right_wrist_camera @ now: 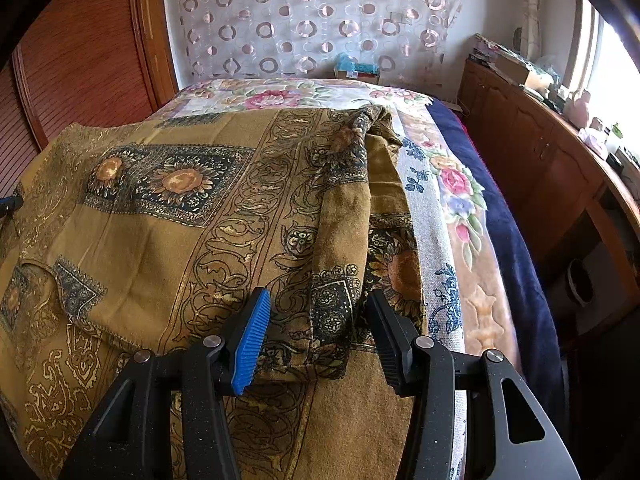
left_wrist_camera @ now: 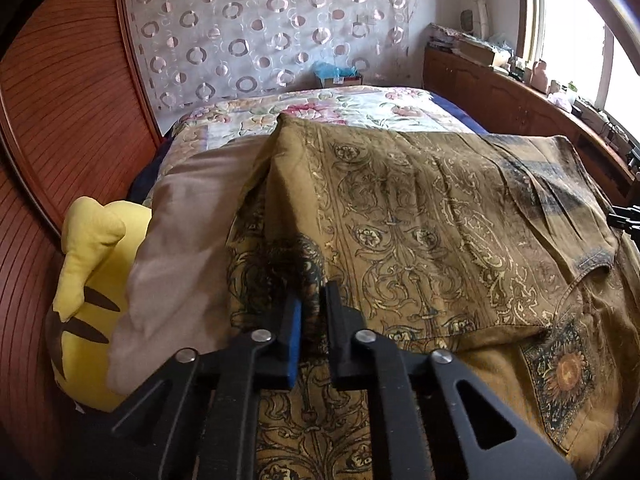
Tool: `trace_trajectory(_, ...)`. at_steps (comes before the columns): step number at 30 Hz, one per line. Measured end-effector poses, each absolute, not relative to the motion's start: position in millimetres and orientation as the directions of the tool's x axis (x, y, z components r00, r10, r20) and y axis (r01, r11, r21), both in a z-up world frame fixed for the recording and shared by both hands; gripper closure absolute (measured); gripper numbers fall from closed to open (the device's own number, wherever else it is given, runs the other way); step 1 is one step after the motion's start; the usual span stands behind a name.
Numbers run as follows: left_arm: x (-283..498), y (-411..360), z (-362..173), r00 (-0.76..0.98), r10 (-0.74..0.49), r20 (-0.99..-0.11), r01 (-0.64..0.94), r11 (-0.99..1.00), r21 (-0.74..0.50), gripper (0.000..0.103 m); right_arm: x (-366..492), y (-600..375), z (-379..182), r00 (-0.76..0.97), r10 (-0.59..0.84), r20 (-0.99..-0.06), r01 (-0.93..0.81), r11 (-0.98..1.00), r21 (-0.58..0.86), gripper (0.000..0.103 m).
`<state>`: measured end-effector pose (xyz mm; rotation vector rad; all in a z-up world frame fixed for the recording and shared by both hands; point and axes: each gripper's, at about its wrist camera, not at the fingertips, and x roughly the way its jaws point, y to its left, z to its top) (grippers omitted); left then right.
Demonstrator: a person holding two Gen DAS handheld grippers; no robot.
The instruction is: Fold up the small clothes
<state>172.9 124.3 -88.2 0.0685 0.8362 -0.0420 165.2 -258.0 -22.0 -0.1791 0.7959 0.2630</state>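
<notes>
My left tool (left_wrist_camera: 310,312) is pinched nearly closed on the mustard-brown paisley-print cotton garment (left_wrist_camera: 420,240) spread on the floral-quilted bed (right_wrist_camera: 452,184), its lifted flap running rightward toward my right tool (right_wrist_camera: 316,336), gaping wide astride the bunched edge.

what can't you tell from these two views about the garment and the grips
- Left gripper: fingers nearly together over the garment; a dark blur hides whether cloth is pinched.
- Garment type: the near end is cut off by the bottom edge in both views, behind the gripper bodies.
- Right gripper: open around a bunched fold; contact with the pads cannot be judged.
- Yellow plush: partly hidden by the pink pillow.
</notes>
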Motion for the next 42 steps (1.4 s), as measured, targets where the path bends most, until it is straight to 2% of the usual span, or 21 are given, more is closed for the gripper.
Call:
trace_trajectory(5, 170.0, 123.6, -84.6, 0.673, -0.015, -0.74, 0.068, 0.997, 0.041, 0.096, 165.1, -244.7, -28.3, 0.66, 0.18, -0.73, -0.335, 0.939, -0.072, 0.069)
trace_trajectory(7, 168.5, 122.3, -82.6, 0.678, -0.02, -0.735, 0.071, 0.997, 0.038, 0.098, 163.1, -241.5, -27.3, 0.658, 0.178, -0.732, -0.349, 0.933, -0.087, 0.086)
trace_trajectory(10, 165.9, 119.5, -76.4, 0.69, -0.028, -0.723, 0.076, 0.997, 0.033, 0.099, 161.4, -241.8, -23.0, 0.657, 0.194, -0.728, -0.36, 0.93, -0.077, 0.095)
trace_trajectory(19, 141.0, 115.4, -37.0, 0.754, -0.079, -0.652, 0.098, 0.995, -0.007, 0.1, 148.3, -247.7, 9.2, 0.721, 0.221, -0.656, -0.349, 0.935, -0.068, 0.097)
trace_trajectory(26, 104.0, 118.2, -27.7, 0.781, -0.13, -0.611, 0.116, 0.991, -0.062, 0.1, 127.0, -257.9, 31.2, 0.749, 0.272, -0.604, -0.373, 0.927, -0.046, 0.097)
trace_trajectory(35, 50.2, 122.7, -30.3, 0.811, -0.152, -0.565, 0.104, 0.988, -0.117, 0.1, 87.6, -278.3, 22.4, 0.746, 0.313, -0.588, -0.401, 0.916, -0.022, 0.097)
trace_trajectory(42, 20.4, 125.0, -43.7, 0.799, -0.148, -0.583, 0.08, 0.987, -0.141, 0.1, 59.3, -294.4, 12.4, 0.734, 0.349, -0.582, -0.407, 0.913, 0.034, 0.097)
